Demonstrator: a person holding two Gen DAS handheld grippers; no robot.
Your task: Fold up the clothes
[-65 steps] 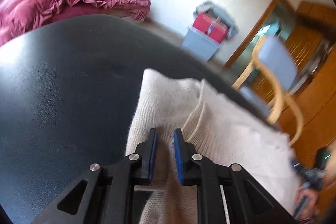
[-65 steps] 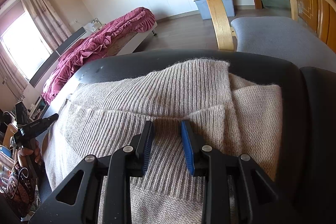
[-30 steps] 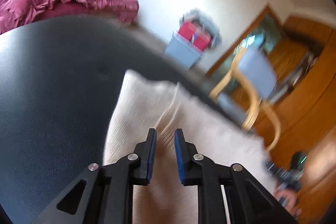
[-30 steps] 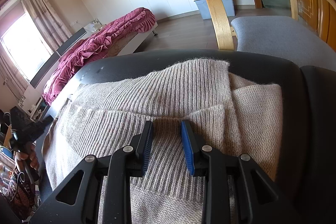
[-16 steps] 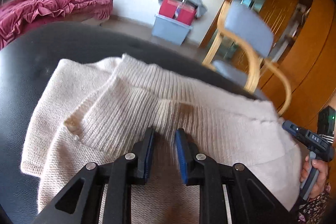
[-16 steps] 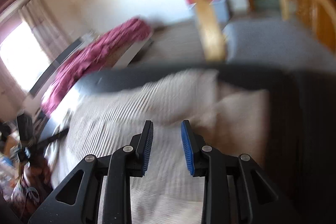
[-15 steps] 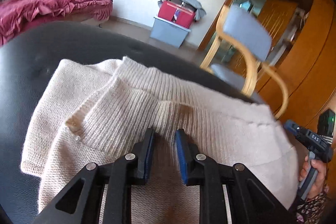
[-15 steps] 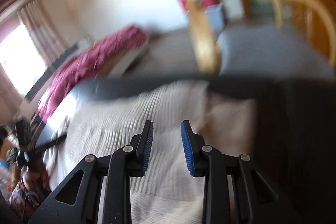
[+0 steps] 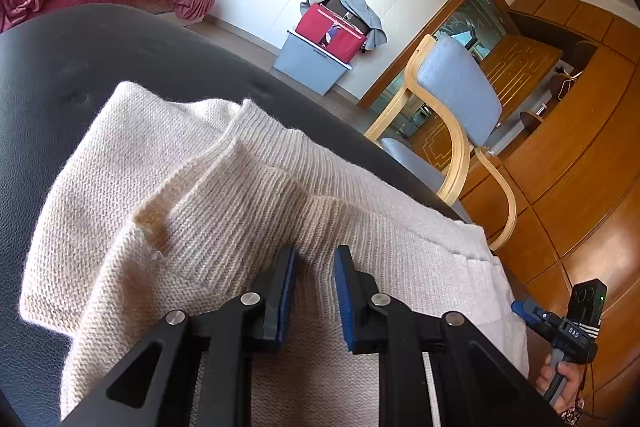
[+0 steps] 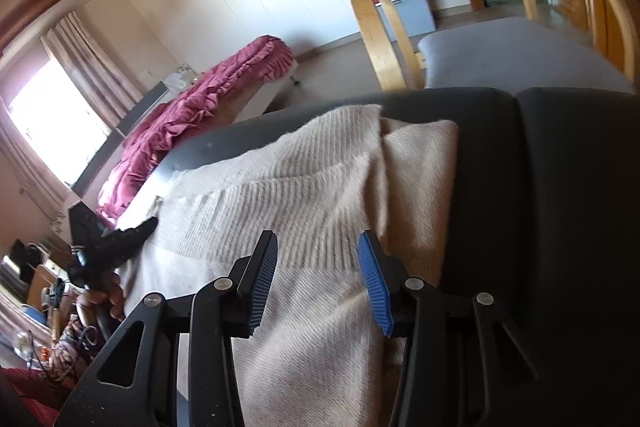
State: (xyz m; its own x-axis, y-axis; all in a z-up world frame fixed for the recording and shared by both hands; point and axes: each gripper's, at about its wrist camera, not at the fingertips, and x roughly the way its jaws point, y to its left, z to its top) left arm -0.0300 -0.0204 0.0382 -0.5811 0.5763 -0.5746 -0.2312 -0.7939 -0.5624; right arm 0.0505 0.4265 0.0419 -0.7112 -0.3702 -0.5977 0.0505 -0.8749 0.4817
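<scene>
Tilting downward, both tools hover over the sweater, right tool opening.

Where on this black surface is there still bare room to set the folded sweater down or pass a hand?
Bare black cushion lies beyond and left of the sweater in the left wrist view. In the right wrist view another bare strip runs along the sweater's right edge, across the seam. The middle is covered by knit, with the left gripper and the opening right gripper over it.
</scene>
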